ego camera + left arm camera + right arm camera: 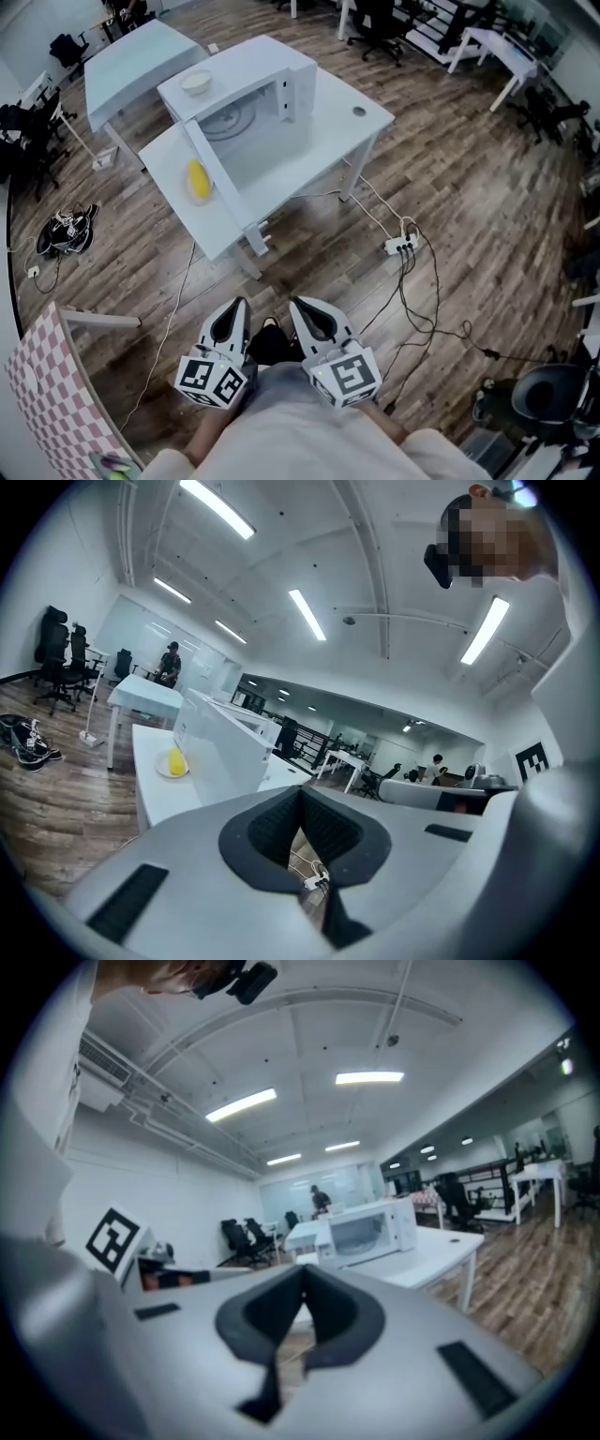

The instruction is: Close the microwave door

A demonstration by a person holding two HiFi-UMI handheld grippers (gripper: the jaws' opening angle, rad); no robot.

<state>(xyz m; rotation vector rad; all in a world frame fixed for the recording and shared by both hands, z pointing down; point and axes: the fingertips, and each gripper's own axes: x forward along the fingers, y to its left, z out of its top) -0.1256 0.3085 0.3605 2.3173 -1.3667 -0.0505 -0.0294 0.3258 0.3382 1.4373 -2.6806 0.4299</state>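
Standing well back from the work, the person carries both tools low against the body. The left gripper (232,323) and right gripper (312,323) lie side by side with tips forward; each has its jaws pressed together on nothing, as each gripper's own view confirms. I judge this a carrying posture, with the approach not yet begun.

Ahead stands the white table (328,127); the microwave (246,89) sits along its far edge with cavity and turntable exposed. The microwave door (220,752) stands swung wide on its left hinge, its free edge reaching toward the table's near edge; it would therefore want a push on its outer face, from the table's left end.

A plate with a yellow food item (197,178) lies toward that left end, just beside the door's outer face and, in my judgement, outside the closing arc; a bowl (197,82) rests on the microwave's top.

Bare wooden floor separates the person from the near edge. A power strip (401,246) with trailing cables lies off the near right corner, a snag risk there; the left approach appears freer.
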